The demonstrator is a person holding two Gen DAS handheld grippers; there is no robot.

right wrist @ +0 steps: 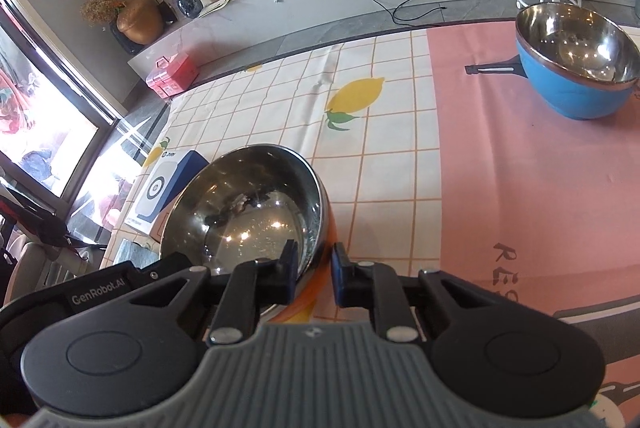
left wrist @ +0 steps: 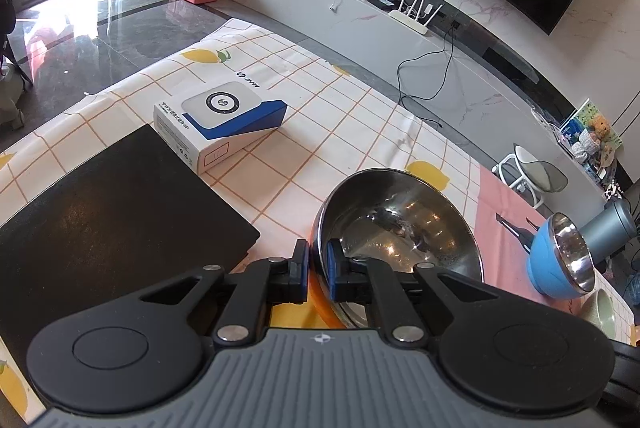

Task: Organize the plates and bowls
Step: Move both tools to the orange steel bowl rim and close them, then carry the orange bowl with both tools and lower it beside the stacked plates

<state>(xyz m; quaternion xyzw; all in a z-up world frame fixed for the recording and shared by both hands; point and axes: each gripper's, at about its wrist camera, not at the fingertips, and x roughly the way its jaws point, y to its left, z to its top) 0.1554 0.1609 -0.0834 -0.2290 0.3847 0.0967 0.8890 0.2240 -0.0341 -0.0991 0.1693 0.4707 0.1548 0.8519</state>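
Grasp step: on the surface (right wrist: 400,164), orange bowl (left wrist: 396,228) pinched at its near rim by left tongs (left wrist: 318,270) and right tongs (right wrist: 316,268), one pad inside, one outside. Next, probably: level lift, carried toward blue bowl (right wrist: 572,84) for nesting.

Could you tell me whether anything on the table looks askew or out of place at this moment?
Yes: the orange bowl sits tilted, rim pinched by the left gripper and the right gripper. The blue bowl also leans on the pink mat. Nothing looks spilled or damaged.
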